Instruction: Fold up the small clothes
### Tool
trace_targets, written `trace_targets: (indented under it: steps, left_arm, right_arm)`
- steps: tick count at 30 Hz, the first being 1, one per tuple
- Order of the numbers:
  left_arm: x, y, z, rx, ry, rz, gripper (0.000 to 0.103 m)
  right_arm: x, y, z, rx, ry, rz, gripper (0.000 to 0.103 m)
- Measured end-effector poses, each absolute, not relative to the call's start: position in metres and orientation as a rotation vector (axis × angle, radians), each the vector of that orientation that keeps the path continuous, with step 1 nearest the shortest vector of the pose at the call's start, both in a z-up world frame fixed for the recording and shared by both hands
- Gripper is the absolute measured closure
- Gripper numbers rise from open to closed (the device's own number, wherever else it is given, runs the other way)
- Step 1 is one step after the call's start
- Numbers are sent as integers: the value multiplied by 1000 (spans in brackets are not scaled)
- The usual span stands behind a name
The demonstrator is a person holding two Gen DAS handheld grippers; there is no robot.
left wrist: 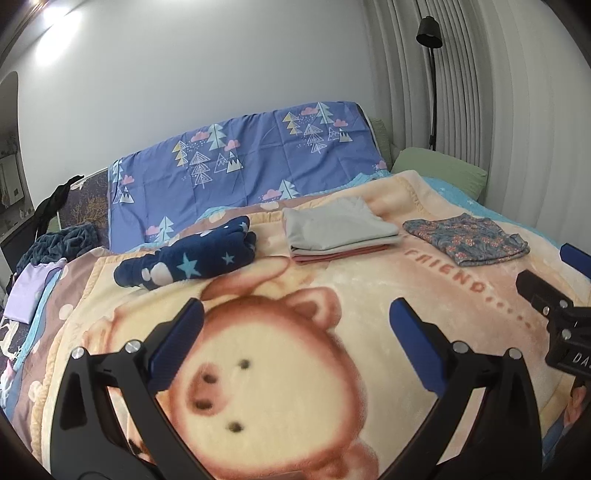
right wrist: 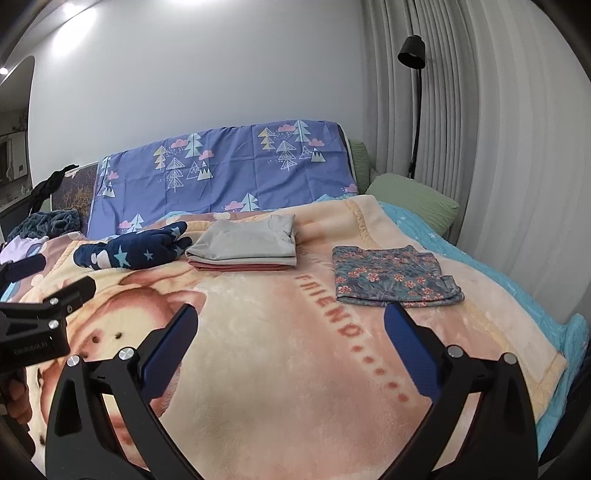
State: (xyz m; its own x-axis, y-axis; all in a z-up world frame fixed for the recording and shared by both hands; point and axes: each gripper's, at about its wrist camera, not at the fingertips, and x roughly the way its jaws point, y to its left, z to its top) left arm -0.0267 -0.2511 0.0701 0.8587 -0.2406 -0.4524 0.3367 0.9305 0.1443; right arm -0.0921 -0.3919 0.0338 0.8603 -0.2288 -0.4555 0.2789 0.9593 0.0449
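Note:
A folded floral garment (left wrist: 469, 240) (right wrist: 395, 276) lies on the bear blanket (left wrist: 295, 369) (right wrist: 277, 350) at the right. A folded grey garment on a pink one (left wrist: 340, 230) (right wrist: 247, 245) lies in the middle. A rolled navy star-print garment (left wrist: 192, 258) (right wrist: 136, 251) lies at the left. My left gripper (left wrist: 295, 317) is open and empty above the bear's face. My right gripper (right wrist: 290, 325) is open and empty, just in front of the floral garment. Each gripper shows at the edge of the other's view.
A purple tree-print sheet (left wrist: 243, 166) (right wrist: 221, 170) covers the headboard. A green pillow (left wrist: 439, 170) (right wrist: 413, 199) lies at the far right. A black lamp (left wrist: 430, 33) (right wrist: 412, 51) stands by the curtains. Loose lilac and dark blue clothes (left wrist: 40, 266) lie at the left edge.

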Motion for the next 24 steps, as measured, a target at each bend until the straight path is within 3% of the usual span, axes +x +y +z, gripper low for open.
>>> trace_targets:
  steps: [24]
  left_arm:
    - [-20, -247, 54, 212, 512, -305, 2]
  right_arm:
    - [-81, -382, 27, 108, 496, -269, 2]
